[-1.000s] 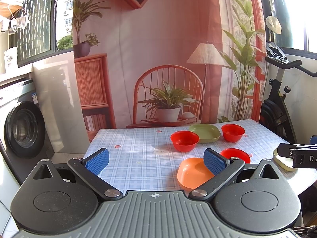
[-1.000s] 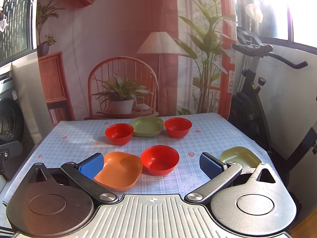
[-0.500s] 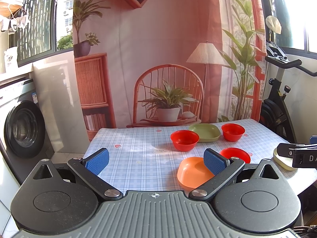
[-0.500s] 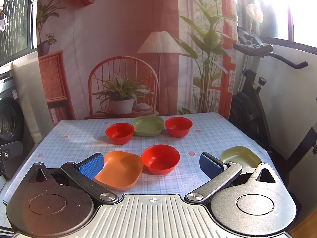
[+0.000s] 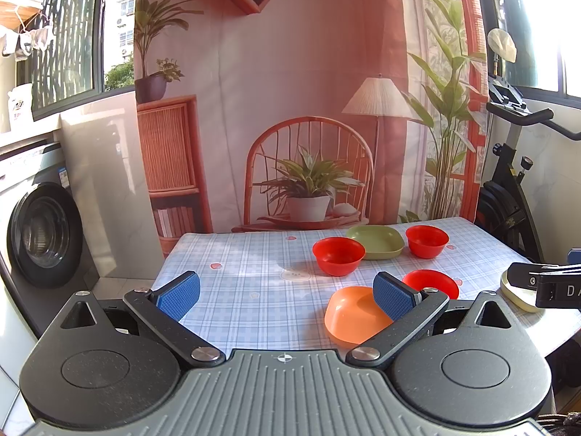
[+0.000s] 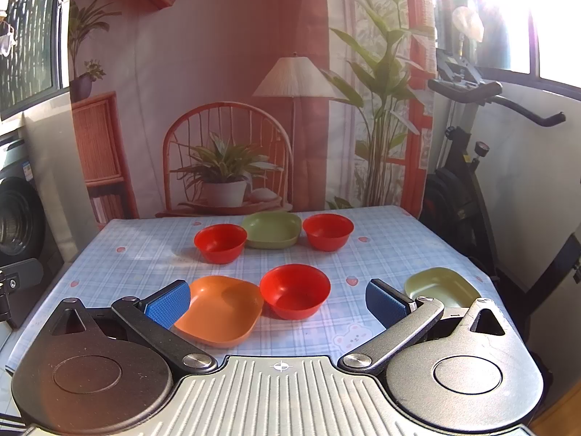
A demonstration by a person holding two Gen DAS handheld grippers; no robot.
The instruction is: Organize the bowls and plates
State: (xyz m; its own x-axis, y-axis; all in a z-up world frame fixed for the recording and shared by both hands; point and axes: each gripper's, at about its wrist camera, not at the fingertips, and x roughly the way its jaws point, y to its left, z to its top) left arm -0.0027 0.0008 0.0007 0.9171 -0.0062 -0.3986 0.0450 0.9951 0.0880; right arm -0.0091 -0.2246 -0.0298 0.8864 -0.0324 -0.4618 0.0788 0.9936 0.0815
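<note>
On the checked tablecloth (image 6: 152, 254) stand three red bowls: one near (image 6: 295, 290), one far left (image 6: 220, 242), one far right (image 6: 328, 231). A green plate (image 6: 271, 229) lies between the far two. An orange plate (image 6: 221, 309) lies at the near left and a pale green plate (image 6: 441, 287) at the near right. My right gripper (image 6: 277, 303) is open and empty, above the near table edge. My left gripper (image 5: 287, 294) is open and empty, left of the orange plate (image 5: 354, 314).
An exercise bike (image 6: 468, 167) stands right of the table. A washing machine (image 5: 43, 232) stands to the left. A printed backdrop (image 6: 232, 91) hangs behind the table's far edge. The right gripper's side (image 5: 544, 283) shows in the left wrist view.
</note>
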